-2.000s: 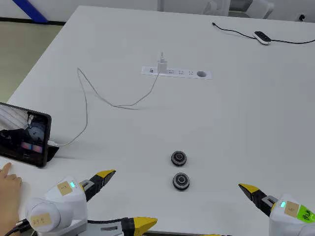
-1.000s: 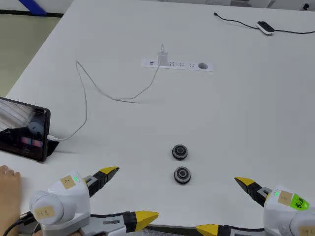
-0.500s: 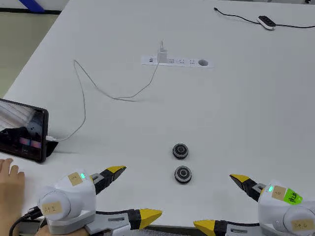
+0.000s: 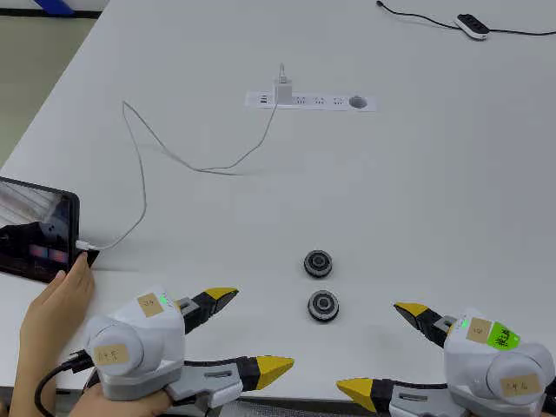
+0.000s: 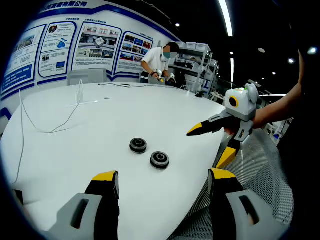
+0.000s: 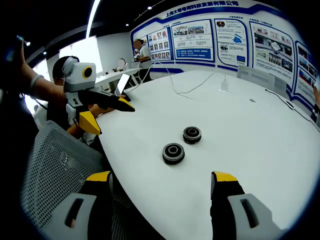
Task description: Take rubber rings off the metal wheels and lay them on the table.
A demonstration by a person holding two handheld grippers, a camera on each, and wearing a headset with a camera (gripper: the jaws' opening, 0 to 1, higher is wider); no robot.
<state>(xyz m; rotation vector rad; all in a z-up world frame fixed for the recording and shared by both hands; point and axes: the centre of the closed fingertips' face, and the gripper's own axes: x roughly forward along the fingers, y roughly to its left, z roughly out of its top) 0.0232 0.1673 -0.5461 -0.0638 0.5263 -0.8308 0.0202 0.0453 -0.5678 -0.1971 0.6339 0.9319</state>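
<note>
1. Both grippers have come forward since a moment ago. The left gripper point(image 4: 256, 330) and the right gripper point(image 4: 375, 346) now have their yellow tips closer to the wheels (the camera has tipped down too, so some of that shift is only the view).
2. Both grippers are spread wide and hold nothing.
3. The wheels have not moved on the worktop point(image 4: 417, 200). The near wheel point(image 4: 322, 305) lies between the two grippers, just ahead of their tips. The far wheel point(image 4: 318, 263) lies just past it, near it but not touching.
4. The black rubber rings point(image 4: 310, 306) look to be on both wheels, so I think the job has hardly begun. A first grab looks close.
5. A hand point(image 4: 56, 304) has reached up to touch the tablet point(image 4: 35, 230), off to the left of the left gripper.
6. The tan stickers point(image 4: 149, 304) on both grippers and the green sticker point(image 4: 502, 334) on the right one have marks too small to read. The wall posters point(image 6: 192, 40) are too small as well. I can read no brand name.
</note>
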